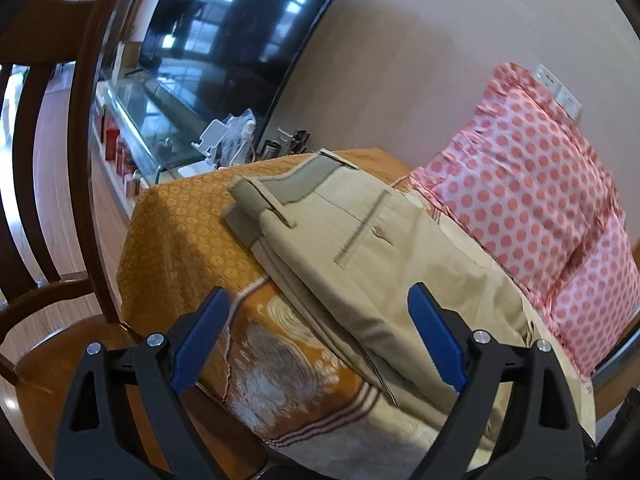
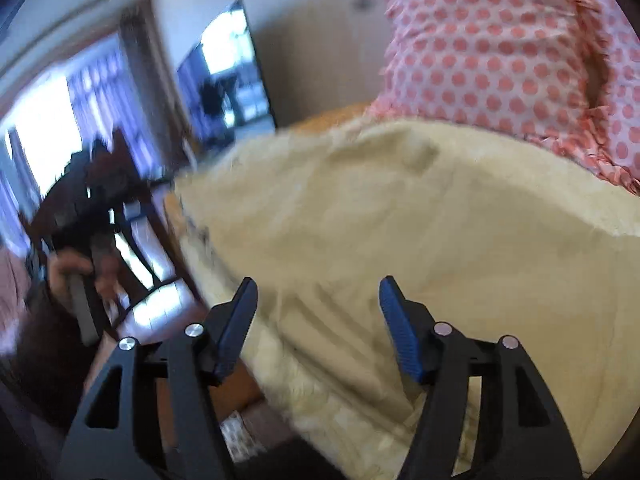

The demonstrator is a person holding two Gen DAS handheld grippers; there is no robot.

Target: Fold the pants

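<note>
Beige pants [image 1: 360, 248] lie folded lengthwise on a table under an orange patterned cloth [image 1: 188, 236], waistband at the far end, back pocket facing up. My left gripper [image 1: 318, 304] is open and empty, held just above the near part of the pants. In the blurred right wrist view the pants [image 2: 400, 216] fill the middle. My right gripper [image 2: 318, 292] is open and empty, close over the cloth of the pants. The left gripper and the hand holding it [image 2: 76, 268] show at the left of that view.
A pink polka-dot pillow [image 1: 536, 200] leans against the wall at the table's right side, also in the right wrist view [image 2: 500, 48]. A wooden chair [image 1: 52, 184] stands left of the table. A television [image 1: 236, 32] and a cluttered sideboard are behind.
</note>
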